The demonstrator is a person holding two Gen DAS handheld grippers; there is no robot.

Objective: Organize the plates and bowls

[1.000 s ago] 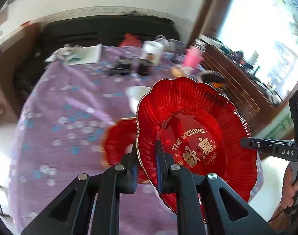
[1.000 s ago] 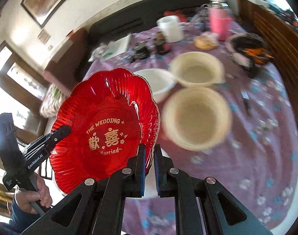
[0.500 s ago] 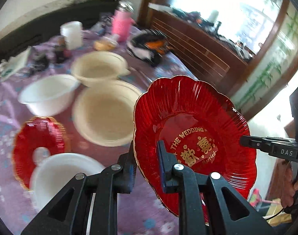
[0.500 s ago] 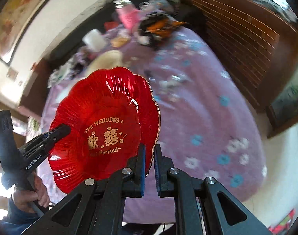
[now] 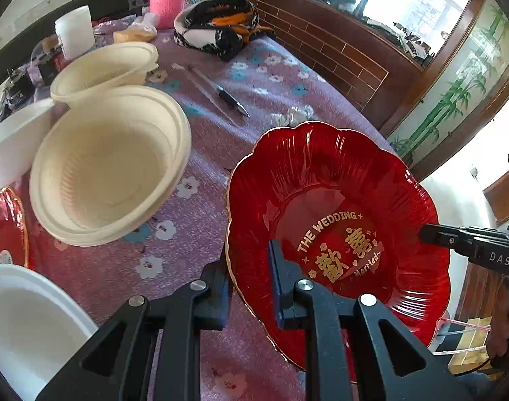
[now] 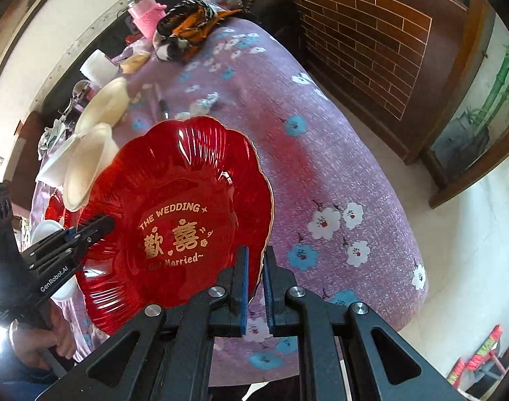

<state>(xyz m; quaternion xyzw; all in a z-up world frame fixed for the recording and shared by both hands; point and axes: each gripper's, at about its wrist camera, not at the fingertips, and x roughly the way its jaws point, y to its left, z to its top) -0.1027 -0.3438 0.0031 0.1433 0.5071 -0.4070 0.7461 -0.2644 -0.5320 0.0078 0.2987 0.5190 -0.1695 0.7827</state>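
currently red plate (image 5: 338, 200) hangs tilted over the surface (image 5: 254, 77) edge, left tongs (image 5: 249, 287) and right tongs (image 6: 254, 287) clamped on opposite rims, bowls (image 5: 107, 163) lying leftward.

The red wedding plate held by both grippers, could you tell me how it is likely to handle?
The red wedding plate looks glossy, so probably slippery in the thin rim pinches of the left gripper and right gripper. It holds its shape, so likely stiff. It seems translucent, perhaps brittle.
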